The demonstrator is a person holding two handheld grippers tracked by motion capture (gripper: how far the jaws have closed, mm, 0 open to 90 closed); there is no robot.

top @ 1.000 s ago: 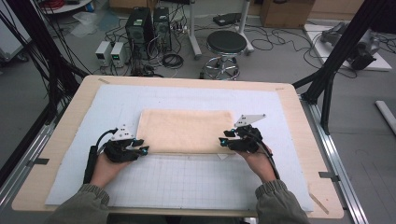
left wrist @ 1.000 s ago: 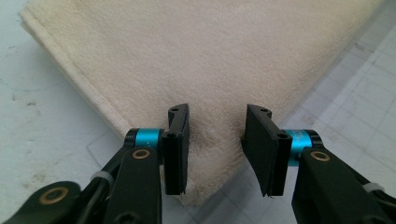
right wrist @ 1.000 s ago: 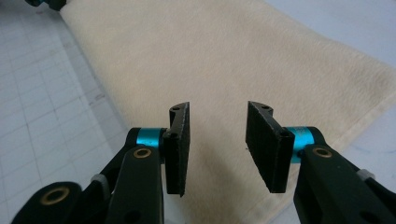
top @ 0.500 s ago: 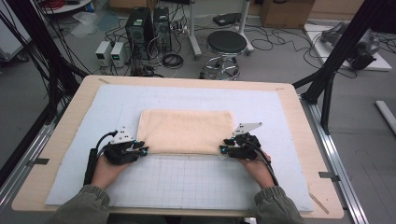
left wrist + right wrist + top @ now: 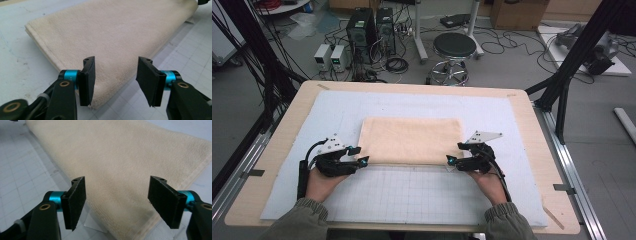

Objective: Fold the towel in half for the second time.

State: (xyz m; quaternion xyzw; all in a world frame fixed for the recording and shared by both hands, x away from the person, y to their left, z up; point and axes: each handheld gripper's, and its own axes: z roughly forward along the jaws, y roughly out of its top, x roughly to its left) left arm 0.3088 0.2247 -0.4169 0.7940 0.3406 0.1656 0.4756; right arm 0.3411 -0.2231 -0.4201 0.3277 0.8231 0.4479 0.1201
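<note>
A folded cream towel lies flat on the pale grid mat. My left gripper sits at the towel's near left corner. In the left gripper view its jaws stand apart over that corner of the towel, pads clear of the cloth. My right gripper sits at the near right corner. Its jaws are likewise spread, with the towel under the gap and untouched by the pads. Both pairs of jaws have just been opening.
The mat covers most of a wooden table. Beyond the far edge stand a black stool and computer cases among floor cables. Black frame posts rise at the right and left.
Both pairs of jaws stand wider apart than in the earlier frames. The hands have stayed at the towel's near corners, and the towel lies where it was.
</note>
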